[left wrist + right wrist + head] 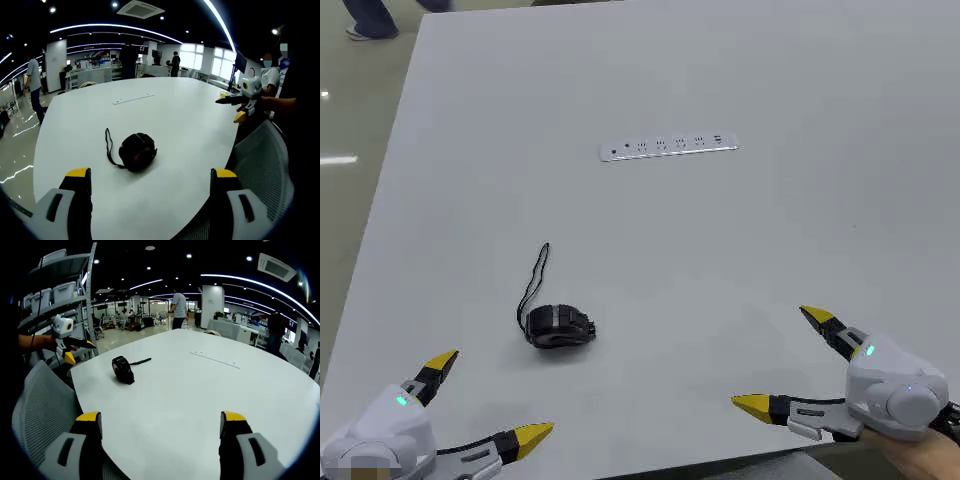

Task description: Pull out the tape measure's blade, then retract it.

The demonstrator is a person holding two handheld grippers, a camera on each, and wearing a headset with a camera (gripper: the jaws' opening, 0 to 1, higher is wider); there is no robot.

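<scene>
From the head view, the tape measure [558, 327] lies on the white table [720, 250] toward its near left, with its black wrist strap [533, 280] trailing away from the person. It sits just ahead of the left hand-held gripper [486, 398], whose yellow-tipped jaws are spread wide with nothing between them. The right hand-held gripper [785, 360] hangs well off to the other side, also agape and empty. A white power strip [668, 147] lies farther back.

In the left gripper view, the tape measure [137, 151] sits squarely ahead between the two parted jaws, not touched.

In the right gripper view, it [123, 369] lies far off to the left, near the table's edge.

I'd judge the case hard, rounded and fairly dense for its size, so it may skid or roll if nudged. Clamp it across its flat sides. The blade should be thin, springy steel that snaps back, best pinched at its end hook. I can't make out where that hook sits.

The count is one tape measure, one strap, one power strip and two hand-held grippers.
</scene>
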